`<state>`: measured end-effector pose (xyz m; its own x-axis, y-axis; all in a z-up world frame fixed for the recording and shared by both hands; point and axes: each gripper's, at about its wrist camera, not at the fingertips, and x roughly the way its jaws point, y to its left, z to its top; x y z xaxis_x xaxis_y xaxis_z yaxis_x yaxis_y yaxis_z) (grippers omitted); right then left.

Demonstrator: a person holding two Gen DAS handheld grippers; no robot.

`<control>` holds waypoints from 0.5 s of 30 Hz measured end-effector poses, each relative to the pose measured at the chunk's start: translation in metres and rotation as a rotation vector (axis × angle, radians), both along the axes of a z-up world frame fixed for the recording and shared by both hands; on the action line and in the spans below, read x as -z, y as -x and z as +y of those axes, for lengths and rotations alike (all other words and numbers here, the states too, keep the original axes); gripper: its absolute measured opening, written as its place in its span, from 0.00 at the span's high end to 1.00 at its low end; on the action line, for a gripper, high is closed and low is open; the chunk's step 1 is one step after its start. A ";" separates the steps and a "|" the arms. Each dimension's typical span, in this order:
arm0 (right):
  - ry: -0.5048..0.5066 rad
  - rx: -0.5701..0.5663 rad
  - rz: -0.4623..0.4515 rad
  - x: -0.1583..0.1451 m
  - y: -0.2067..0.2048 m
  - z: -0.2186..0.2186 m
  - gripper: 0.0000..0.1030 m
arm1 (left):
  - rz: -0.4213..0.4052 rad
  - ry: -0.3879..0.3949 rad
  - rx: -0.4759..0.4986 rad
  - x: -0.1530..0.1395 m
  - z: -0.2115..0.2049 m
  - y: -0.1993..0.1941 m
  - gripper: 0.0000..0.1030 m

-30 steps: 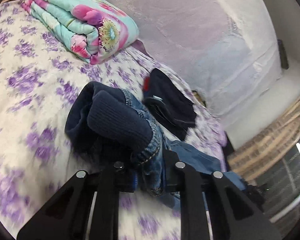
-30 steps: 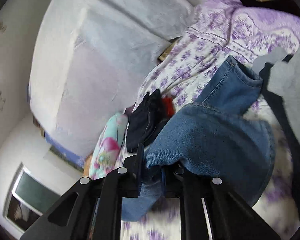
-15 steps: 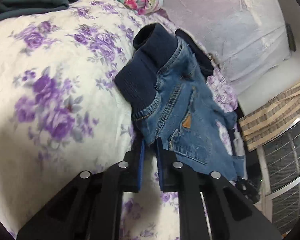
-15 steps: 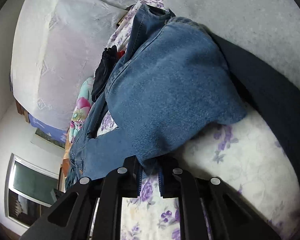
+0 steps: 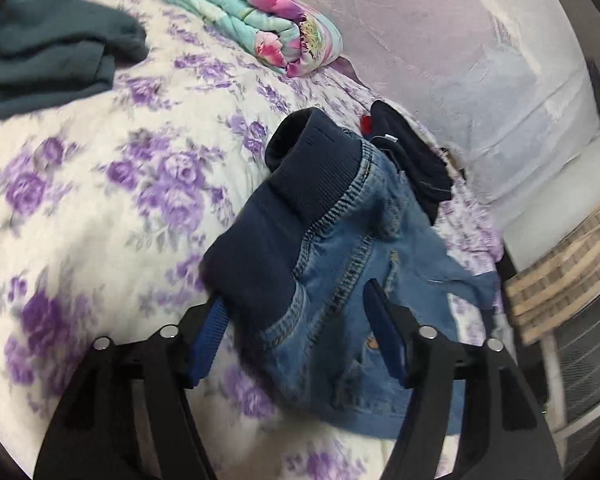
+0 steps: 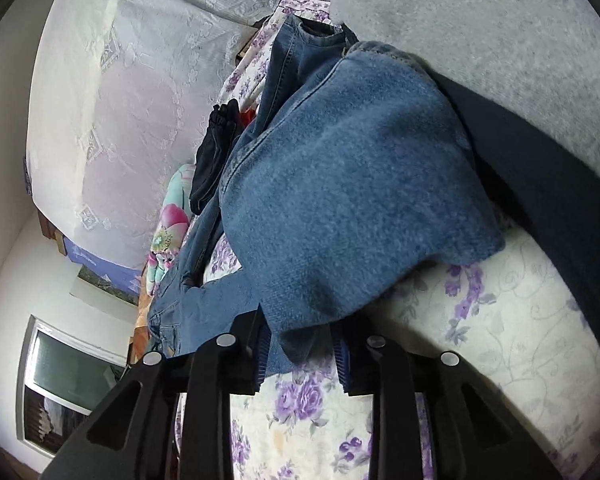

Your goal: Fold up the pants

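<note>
The blue jeans (image 5: 340, 264) with a dark ribbed waistband (image 5: 284, 216) lie on the floral bed. My left gripper (image 5: 296, 320) is open, its blue-padded fingers (image 5: 208, 336) standing either side of the waistband corner without pinching it. In the right wrist view a folded denim leg (image 6: 340, 184) lies on the bedsheet, its lower corner hanging between the fingers. My right gripper (image 6: 302, 344) is partly open around that corner, the pads apart from the cloth.
A folded floral quilt (image 5: 260, 28) lies at the bed's far side. A dark teal garment (image 5: 48, 56) lies at the left. A black garment (image 5: 412, 164) lies beyond the jeans. A wall curtain and a wicker piece (image 5: 560, 276) stand at right. A person's dark trousers (image 6: 540, 184) edge the right view.
Both grippers have opened and let go of the jeans. The jeans now rest on the bed. The left view has drawn back and risen slightly.
</note>
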<state>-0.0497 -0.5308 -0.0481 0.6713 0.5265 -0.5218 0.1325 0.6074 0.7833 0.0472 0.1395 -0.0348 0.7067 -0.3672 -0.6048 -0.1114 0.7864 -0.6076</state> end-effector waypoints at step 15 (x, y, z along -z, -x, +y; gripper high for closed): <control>0.074 0.007 -0.032 -0.029 0.028 -0.008 0.64 | -0.104 0.099 0.027 -0.045 0.028 0.079 0.87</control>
